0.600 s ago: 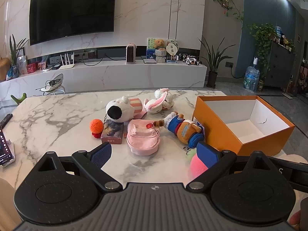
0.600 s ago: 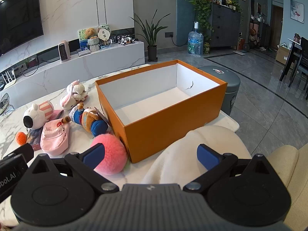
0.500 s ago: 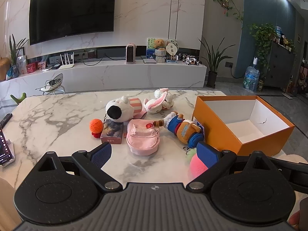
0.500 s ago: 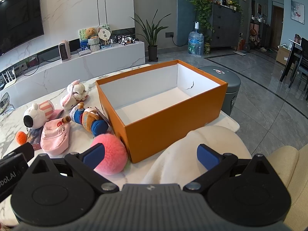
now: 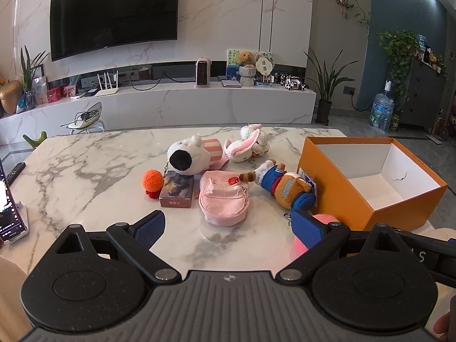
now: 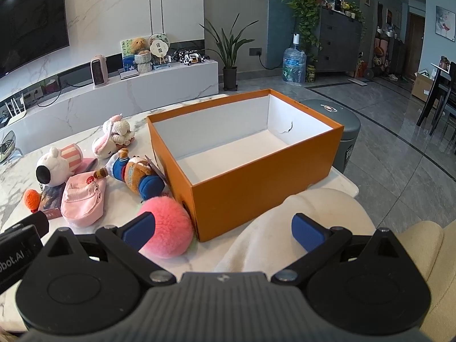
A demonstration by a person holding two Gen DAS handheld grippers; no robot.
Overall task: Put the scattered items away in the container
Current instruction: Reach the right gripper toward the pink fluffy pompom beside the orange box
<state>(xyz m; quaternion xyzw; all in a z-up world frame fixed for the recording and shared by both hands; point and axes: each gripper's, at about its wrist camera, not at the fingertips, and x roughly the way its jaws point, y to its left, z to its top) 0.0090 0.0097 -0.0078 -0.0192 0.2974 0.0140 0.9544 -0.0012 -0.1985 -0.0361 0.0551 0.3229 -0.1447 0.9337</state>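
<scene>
Orange box [image 6: 256, 196], open and empty, sits at the right end of a marble table [image 5: 85, 171], with plush toys, a pink pouch [image 5: 223, 199] and a pink pompom [image 6: 168, 228] scattered just left of it. The left tool [image 5: 228, 226] and right tool [image 6: 222, 229] hang above the near edge, jaws spread wide, holding nothing.

A wide black television [image 5: 114, 11] hangs on the white marble-veined wall [image 5: 228, 14], above a long low marble console [image 5: 182, 105] cluttered with small ornaments. Beyond the marble tabletop [image 5: 85, 176], grey tiles [image 6: 399, 148] gleam with daylight. A potted plant [image 6: 229, 54] stands at the console's end beside a water jug [image 6: 293, 65], near a dark dresser [image 6: 339, 42] draped in trailing ivy.
</scene>
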